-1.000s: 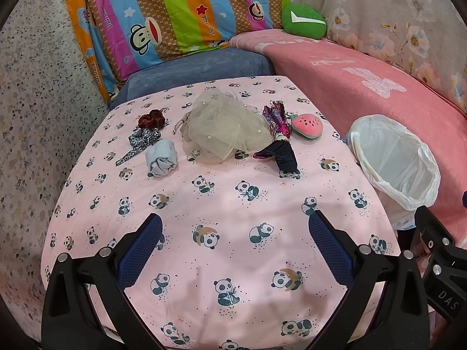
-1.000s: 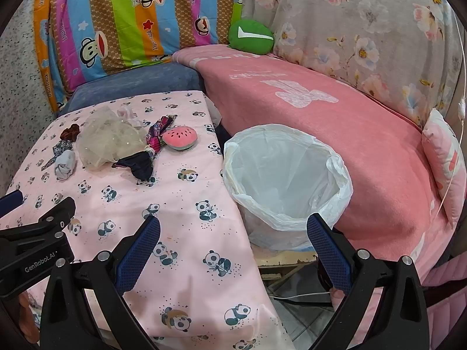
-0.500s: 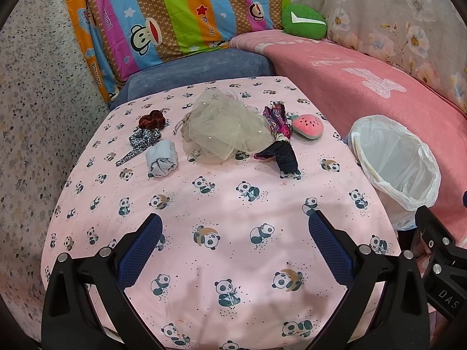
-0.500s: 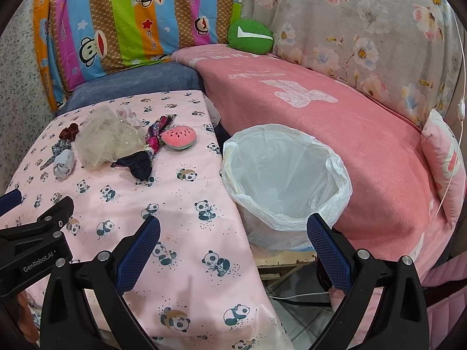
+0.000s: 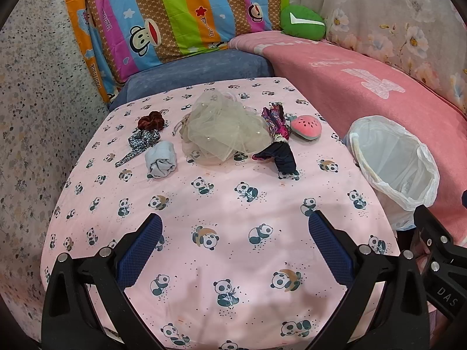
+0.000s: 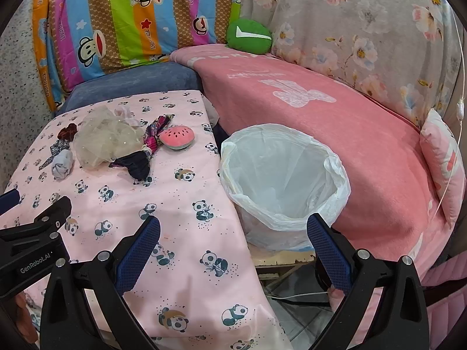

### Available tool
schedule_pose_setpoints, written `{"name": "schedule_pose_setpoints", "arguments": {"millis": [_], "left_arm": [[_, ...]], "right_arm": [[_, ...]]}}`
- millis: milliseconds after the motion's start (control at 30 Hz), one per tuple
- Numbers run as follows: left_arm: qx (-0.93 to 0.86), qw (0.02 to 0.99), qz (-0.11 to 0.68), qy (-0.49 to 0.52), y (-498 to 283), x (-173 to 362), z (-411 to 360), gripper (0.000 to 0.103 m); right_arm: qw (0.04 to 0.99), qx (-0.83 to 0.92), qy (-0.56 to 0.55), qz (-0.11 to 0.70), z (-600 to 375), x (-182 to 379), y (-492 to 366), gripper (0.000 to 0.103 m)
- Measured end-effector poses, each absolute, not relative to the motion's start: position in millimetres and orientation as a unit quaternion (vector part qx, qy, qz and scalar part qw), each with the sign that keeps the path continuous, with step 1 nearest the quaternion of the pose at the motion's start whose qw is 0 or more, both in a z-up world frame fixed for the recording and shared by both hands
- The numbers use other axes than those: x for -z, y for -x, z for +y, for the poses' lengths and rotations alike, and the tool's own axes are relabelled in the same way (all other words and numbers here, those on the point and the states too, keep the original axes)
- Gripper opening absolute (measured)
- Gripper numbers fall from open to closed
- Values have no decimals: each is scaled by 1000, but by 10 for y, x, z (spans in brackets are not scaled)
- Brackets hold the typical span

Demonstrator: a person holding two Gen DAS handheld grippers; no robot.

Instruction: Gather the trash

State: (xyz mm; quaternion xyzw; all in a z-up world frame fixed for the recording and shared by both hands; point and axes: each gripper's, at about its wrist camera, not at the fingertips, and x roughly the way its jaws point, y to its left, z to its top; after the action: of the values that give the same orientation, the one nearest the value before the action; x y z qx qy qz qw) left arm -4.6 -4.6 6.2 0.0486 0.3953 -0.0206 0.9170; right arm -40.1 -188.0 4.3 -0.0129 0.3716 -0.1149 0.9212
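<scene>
On the panda-print table (image 5: 227, 256) lie a beige tulle bundle (image 5: 224, 129), a dark red scrunchie (image 5: 151, 120), a leopard-print strip (image 5: 140, 144), a grey cloth wad (image 5: 161, 159), a purple and navy cloth piece (image 5: 280, 143) and a watermelon plush (image 5: 307, 127). A bin with a white liner (image 5: 394, 160) stands right of the table; it also shows in the right wrist view (image 6: 280, 175). My left gripper (image 5: 235, 250) is open and empty over the near part of the table. My right gripper (image 6: 233, 252) is open and empty by the bin's near rim.
A pink-covered sofa (image 6: 335, 110) runs behind and right of the bin. A striped monkey-print cushion (image 5: 175, 14) and a green round cushion (image 5: 303, 22) lean at the back. A speckled wall (image 5: 32, 102) bounds the left. Floor and a cable (image 6: 294, 296) show below the bin.
The right wrist view has shifted very slightly; the items on the table and the bin have not moved. Both grippers stay open.
</scene>
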Motion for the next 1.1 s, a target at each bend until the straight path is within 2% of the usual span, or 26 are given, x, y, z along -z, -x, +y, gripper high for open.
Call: {"name": "schedule_pose_setpoints", "arguments": {"millis": [1100], "left_arm": [[24, 918, 392, -49, 36, -83, -91, 96]], "right_arm": [[921, 121, 16, 369, -1978, -119, 378, 96]]}}
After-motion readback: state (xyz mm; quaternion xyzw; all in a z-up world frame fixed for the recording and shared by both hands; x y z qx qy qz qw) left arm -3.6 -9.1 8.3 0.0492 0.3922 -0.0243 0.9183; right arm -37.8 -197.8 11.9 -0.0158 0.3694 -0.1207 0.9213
